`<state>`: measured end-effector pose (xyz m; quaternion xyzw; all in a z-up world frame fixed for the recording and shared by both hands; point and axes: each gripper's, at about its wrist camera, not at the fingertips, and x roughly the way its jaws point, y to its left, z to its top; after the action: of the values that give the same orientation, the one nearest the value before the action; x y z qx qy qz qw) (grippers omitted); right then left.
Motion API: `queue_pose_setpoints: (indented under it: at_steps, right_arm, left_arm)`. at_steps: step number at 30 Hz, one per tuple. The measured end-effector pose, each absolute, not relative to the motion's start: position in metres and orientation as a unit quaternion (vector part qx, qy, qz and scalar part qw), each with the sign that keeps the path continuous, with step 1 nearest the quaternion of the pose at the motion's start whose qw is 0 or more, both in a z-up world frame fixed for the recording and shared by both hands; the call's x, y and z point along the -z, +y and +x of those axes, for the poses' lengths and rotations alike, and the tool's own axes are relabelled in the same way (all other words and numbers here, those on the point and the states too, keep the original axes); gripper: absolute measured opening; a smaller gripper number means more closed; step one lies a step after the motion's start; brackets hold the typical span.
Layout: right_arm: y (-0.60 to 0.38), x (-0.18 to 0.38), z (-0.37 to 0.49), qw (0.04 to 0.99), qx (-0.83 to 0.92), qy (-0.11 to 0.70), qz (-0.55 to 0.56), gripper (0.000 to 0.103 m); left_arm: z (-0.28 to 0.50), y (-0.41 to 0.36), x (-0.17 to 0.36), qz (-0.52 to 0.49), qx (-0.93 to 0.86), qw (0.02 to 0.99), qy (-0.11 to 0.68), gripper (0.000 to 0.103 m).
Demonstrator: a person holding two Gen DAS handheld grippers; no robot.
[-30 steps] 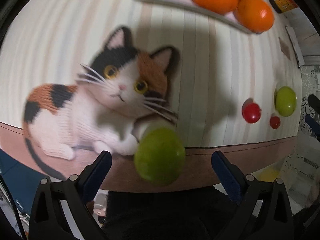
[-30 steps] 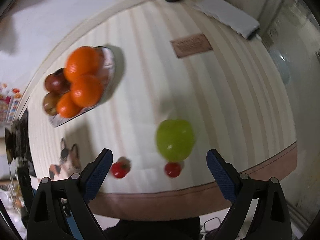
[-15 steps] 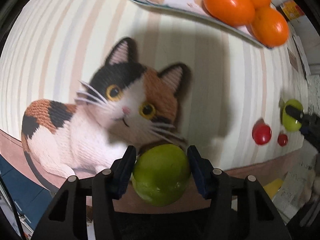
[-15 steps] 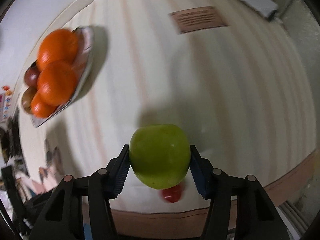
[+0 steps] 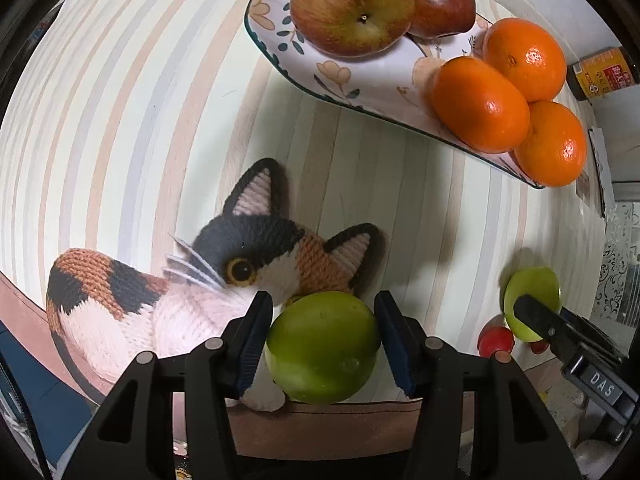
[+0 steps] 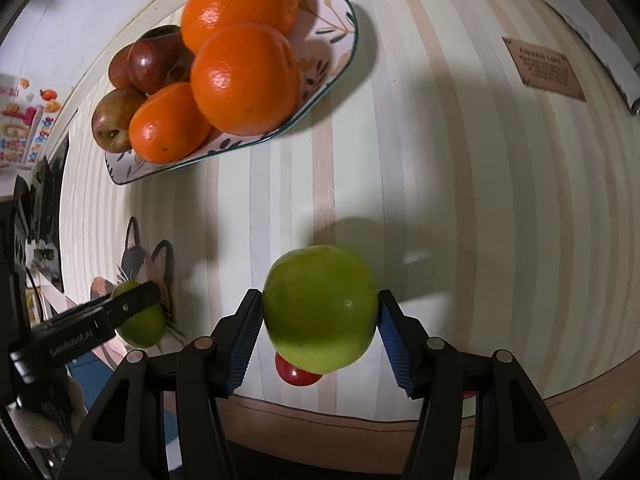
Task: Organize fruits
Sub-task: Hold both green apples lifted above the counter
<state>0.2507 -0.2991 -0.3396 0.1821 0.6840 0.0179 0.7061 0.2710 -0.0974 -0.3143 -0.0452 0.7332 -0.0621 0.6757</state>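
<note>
My left gripper (image 5: 324, 344) is shut on a green apple (image 5: 323, 347), held above the cat picture near the table's front edge. My right gripper (image 6: 320, 326) is shut on a second green apple (image 6: 320, 308), held above a small red tomato (image 6: 296, 374). The floral plate (image 5: 344, 76) holds two red apples (image 5: 352, 6) and three oranges (image 5: 480, 104); it also shows in the right wrist view (image 6: 336, 52). The right gripper with its apple (image 5: 532, 300) shows at right in the left wrist view. The left gripper's apple (image 6: 142, 322) shows at left in the right wrist view.
A striped cloth with a knitted-look calico cat picture (image 5: 224, 280) covers the table. Two small red tomatoes (image 5: 496, 340) lie near the front right edge. A dark bottle (image 5: 600, 74) stands at the far right. A brown label (image 6: 542, 68) and a folded white paper (image 6: 588, 32) lie at the back.
Both grippers closed on their green apples and lifted them off the cloth. Both have moved nearer the plate, which now looks larger.
</note>
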Motion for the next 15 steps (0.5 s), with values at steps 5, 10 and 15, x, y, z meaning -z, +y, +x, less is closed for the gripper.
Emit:
queue_pose_setpoints:
  at_steps: [5,10,15]
  right_arm:
    - [-0.3,0.338,0.248,0.711,-0.017,0.679,0.18,0.06]
    - [-0.306,0.334,0.25,0.722,-0.014,0.667,0.184,0.059]
    - [-0.313,0.324,0.256,0.729,-0.016,0.656,0.194,0.059]
  left_arm:
    - [0.281,-0.089,0.316,-0.05,0.064,0.675,0.733,0.05]
    - [0.292,-0.082,0.292,-0.056,0.074,0.679,0.728,0.049]
    - [0.313,-0.083,0.265,-0.055,0.085,0.692,0.715,0.041]
